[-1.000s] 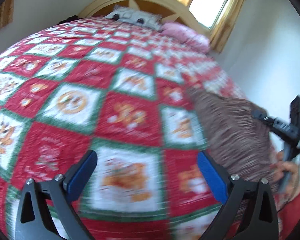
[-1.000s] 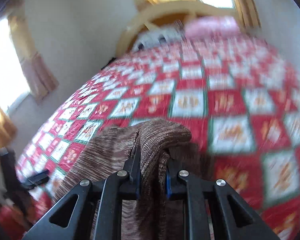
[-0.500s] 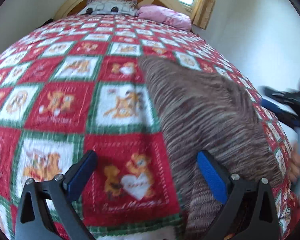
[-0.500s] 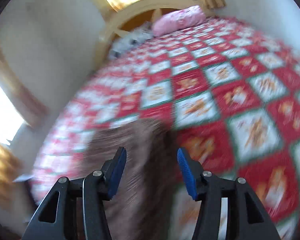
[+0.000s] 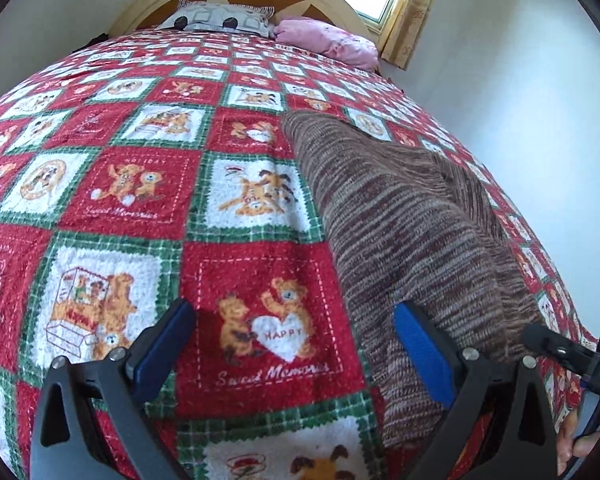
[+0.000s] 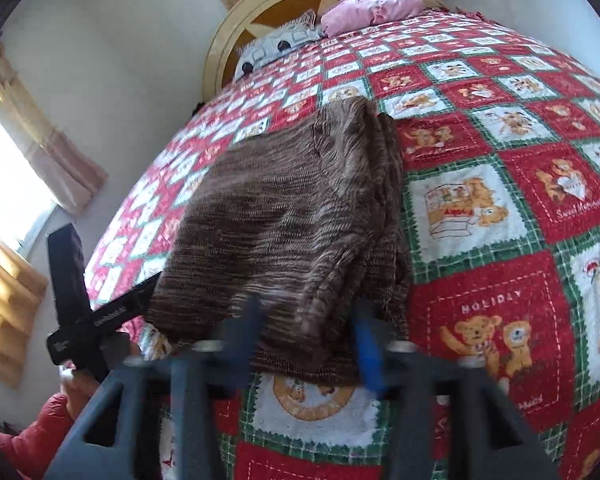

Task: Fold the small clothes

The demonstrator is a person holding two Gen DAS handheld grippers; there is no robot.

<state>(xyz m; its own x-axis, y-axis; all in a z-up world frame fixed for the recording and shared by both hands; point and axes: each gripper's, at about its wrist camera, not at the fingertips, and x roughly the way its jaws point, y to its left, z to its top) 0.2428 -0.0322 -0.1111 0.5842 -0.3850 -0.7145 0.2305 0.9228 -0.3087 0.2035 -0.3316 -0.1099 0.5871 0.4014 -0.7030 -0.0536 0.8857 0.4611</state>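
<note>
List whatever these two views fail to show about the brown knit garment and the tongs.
- Brown knit garment, left wrist view: its near hem is hidden behind the left tongs.
- Same garment, right wrist view: its left near corner is covered by the other tool's black body.
- Right tongs, right wrist view: motion blur smears the fingertips, though they look apart.
- Garment type: unclear in both views.

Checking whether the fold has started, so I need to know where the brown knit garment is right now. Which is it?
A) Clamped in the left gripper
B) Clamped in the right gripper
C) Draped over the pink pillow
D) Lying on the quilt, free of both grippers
D: the brown knit garment lies on the quilt, with the left gripper and right gripper both open and holding nothing.
</note>
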